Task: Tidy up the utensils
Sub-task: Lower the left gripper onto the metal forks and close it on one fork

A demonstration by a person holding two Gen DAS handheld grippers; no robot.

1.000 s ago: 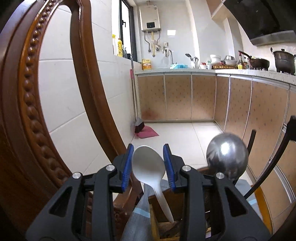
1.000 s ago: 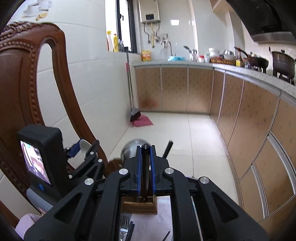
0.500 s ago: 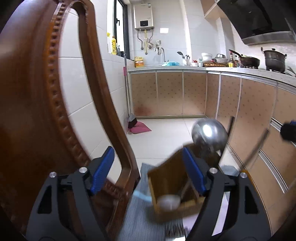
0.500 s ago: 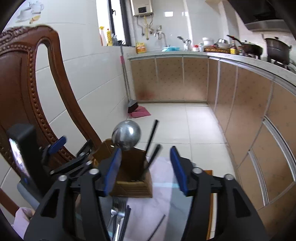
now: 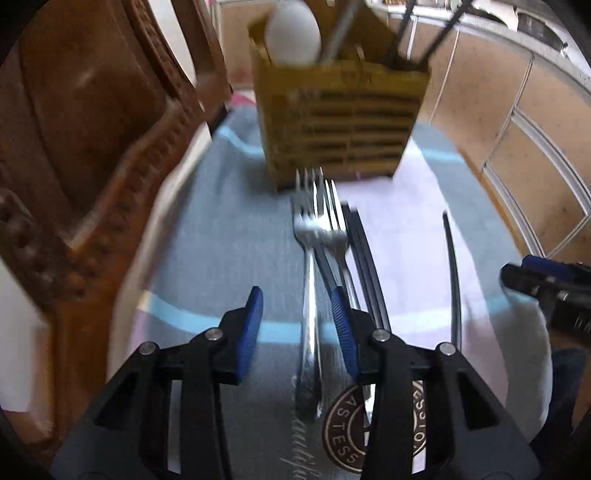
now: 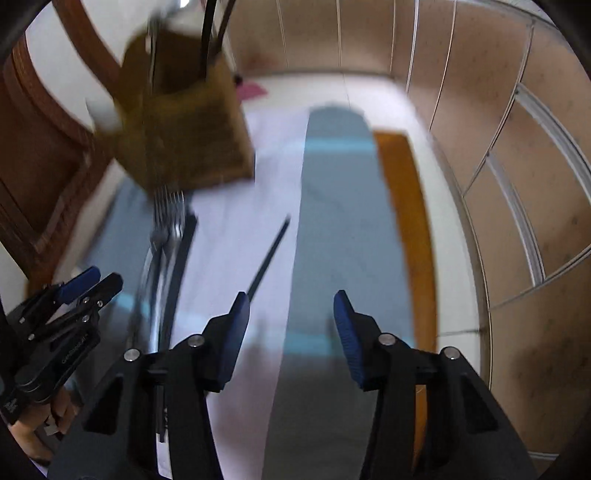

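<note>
The left hand-held gripper [image 5: 297, 319] hangs released, jaws spread over the handles of the two silver metal forks [image 5: 319, 229] lying side by side on the striped blue-and-lilac cloth [image 5: 229, 236]. To lift one fork cleanly, it seems best to centre the jaws on a single handle and close low, since the handles overlap and dark thin chopsticks [image 5: 364, 254] lie touching them at 3 o'clock. The right hand-held gripper [image 6: 291, 326] is also released and grasps nothing; a lone dark chopstick [image 6: 269, 258] lies just at 11 o'clock of it. At 12 o'clock of the forks stands the slatted wooden utensil holder [image 5: 340, 122], already carrying a white plastic spoon [image 5: 293, 33]. A carved wooden chair [image 5: 85, 122] crowds the 9 o'clock side and may hamper the lift.
</note>
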